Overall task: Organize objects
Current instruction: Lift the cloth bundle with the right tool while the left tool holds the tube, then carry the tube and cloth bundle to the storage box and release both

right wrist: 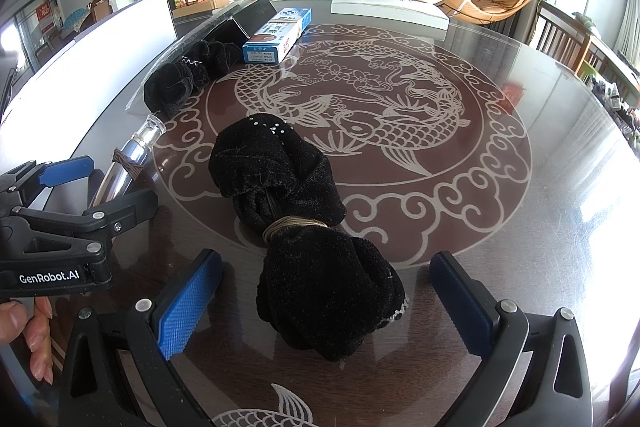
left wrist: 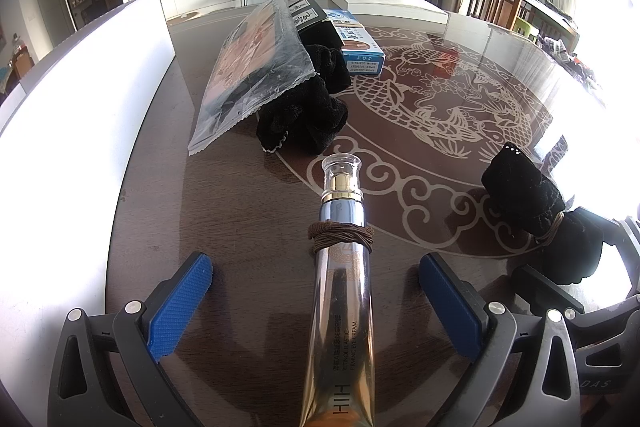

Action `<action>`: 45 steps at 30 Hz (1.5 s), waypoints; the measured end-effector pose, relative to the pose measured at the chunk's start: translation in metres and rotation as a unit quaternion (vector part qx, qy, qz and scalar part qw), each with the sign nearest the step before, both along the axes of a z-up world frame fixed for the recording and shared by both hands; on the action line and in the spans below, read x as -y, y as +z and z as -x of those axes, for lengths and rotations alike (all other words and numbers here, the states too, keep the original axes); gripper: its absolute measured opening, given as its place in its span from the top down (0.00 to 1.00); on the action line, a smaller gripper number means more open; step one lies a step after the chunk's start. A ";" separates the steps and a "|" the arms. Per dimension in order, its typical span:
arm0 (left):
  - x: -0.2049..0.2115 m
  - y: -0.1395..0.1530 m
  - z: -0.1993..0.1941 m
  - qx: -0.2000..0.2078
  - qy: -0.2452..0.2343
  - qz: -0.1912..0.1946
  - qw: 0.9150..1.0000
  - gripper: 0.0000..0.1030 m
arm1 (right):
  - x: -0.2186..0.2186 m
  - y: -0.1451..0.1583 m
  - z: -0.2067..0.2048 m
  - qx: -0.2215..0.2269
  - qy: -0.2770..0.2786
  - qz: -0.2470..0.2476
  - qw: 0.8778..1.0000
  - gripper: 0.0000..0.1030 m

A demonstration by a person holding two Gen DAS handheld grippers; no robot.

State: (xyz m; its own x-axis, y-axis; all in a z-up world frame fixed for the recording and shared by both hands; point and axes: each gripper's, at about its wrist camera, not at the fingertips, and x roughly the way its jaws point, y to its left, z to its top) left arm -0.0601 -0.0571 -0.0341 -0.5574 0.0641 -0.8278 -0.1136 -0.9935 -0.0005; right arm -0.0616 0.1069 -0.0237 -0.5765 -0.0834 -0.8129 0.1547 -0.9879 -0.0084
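- Our left gripper (left wrist: 316,301) stands wide, its blue pads well apart on either side of the cream tube (left wrist: 340,291), neither pad touching it.
- The tube lies flat on the glass table (left wrist: 440,155), cap toward 12 o'clock in the left wrist view, with a brown hair tie (left wrist: 340,233) wound round it just behind the metal collar.
- Our right gripper (right wrist: 326,303) is equally wide, straddling the near lobe of a black velvet scrunchie (right wrist: 304,239) cinched in the middle by a tan band (right wrist: 294,225); the pads do not touch the fabric.
- In the left wrist view that scrunchie sits at about 3 o'clock from the tube, near but apart from it.
- At 11 o'clock from the tube lie a plastic pouch (left wrist: 256,67) and more black scrunchies (left wrist: 304,115) partly under its edge, with a blue box (left wrist: 358,43) just beyond them at 12.
- A white board (left wrist: 80,99) runs along the table at 9 to 10 o'clock, and an open book (left wrist: 384,1) rests at the far edge.
- We judge the step in hand to be the pick-up: both claws are lined up over their items, nothing gripped yet, so the sorting looks early.
- Next we would need to close each claw squarely. The tube is slick and round and may roll or squirt forward, so a grip behind the hair tie seems wise.
- The scrunchie is soft and should compress; closing on the lobe near the band should keep it from slumping out.
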 end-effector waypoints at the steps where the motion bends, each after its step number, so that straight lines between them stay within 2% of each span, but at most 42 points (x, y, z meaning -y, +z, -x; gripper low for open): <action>1: 0.000 0.000 0.000 0.000 0.000 0.000 1.000 0.00 | 0.000 0.000 0.000 0.000 0.000 0.000 1.000 0.00; 6: 0.000 0.001 0.000 0.004 -0.005 0.003 1.000 0.00 | 0.000 0.000 0.000 0.000 0.000 0.000 1.000 0.00; 11: 0.005 0.003 0.007 0.047 -0.053 0.009 0.997 0.00 | 0.000 0.000 0.000 0.001 -0.002 0.000 1.000 0.00; 15: 0.004 0.004 0.008 0.051 -0.066 0.012 0.996 0.00 | 0.000 0.000 0.000 0.001 -0.002 0.001 1.000 0.00; 16: 0.003 0.006 0.006 0.045 -0.070 0.011 0.996 0.04 | 0.000 0.000 0.000 0.001 -0.002 0.002 1.000 0.00; 18: -0.003 0.010 0.004 0.024 -0.084 0.008 0.996 0.38 | 0.000 0.001 0.003 0.013 0.009 -0.001 1.000 0.00; 19: -0.006 0.012 0.002 0.011 -0.093 0.007 0.996 0.48 | 0.001 0.001 0.007 0.031 0.022 -0.009 0.999 0.00; 20: -0.008 0.012 0.000 0.003 -0.096 0.007 0.995 0.71 | 0.002 0.003 0.013 0.055 0.027 -0.015 0.998 0.00; 21: -0.009 0.013 -0.001 -0.003 -0.096 0.001 0.995 0.76 | 0.003 0.005 0.018 0.067 0.026 -0.022 0.997 0.00; 24: -0.005 0.012 -0.007 -0.017 -0.083 -0.036 0.996 0.76 | 0.008 0.020 0.028 0.049 0.040 -0.018 0.998 0.00; 25: -0.001 0.013 -0.009 -0.018 -0.079 -0.060 0.995 0.76 | 0.012 0.025 0.031 0.038 0.057 -0.014 0.998 0.08; 26: 0.001 0.015 -0.014 -0.024 -0.075 -0.077 0.994 0.76 | 0.016 0.025 0.032 0.040 0.070 -0.018 0.997 0.34; 28: 0.005 0.024 -0.027 -0.040 -0.074 -0.100 0.991 0.76 | 0.021 0.020 0.035 0.063 0.091 -0.018 0.994 0.71; 32: 0.017 0.056 -0.059 -0.090 -0.081 -0.158 0.980 0.76 | 0.001 0.039 0.017 0.043 0.071 0.053 0.995 0.71; 36: 0.035 0.097 -0.093 -0.150 -0.093 -0.203 0.963 0.76 | -0.003 0.064 -0.002 0.022 0.069 0.080 0.994 0.71; 41: 0.078 0.159 -0.132 -0.226 -0.071 -0.236 0.942 0.76 | 0.026 0.107 -0.018 -0.014 0.103 0.106 0.989 0.71; 43: 0.105 0.182 -0.148 -0.251 -0.052 -0.238 0.937 0.76 | 0.049 0.128 -0.023 -0.033 0.125 0.124 0.984 0.71; 45: 0.131 0.199 -0.157 -0.263 -0.030 -0.236 0.935 0.76 | 0.078 0.151 -0.027 -0.052 0.154 0.144 0.976 0.71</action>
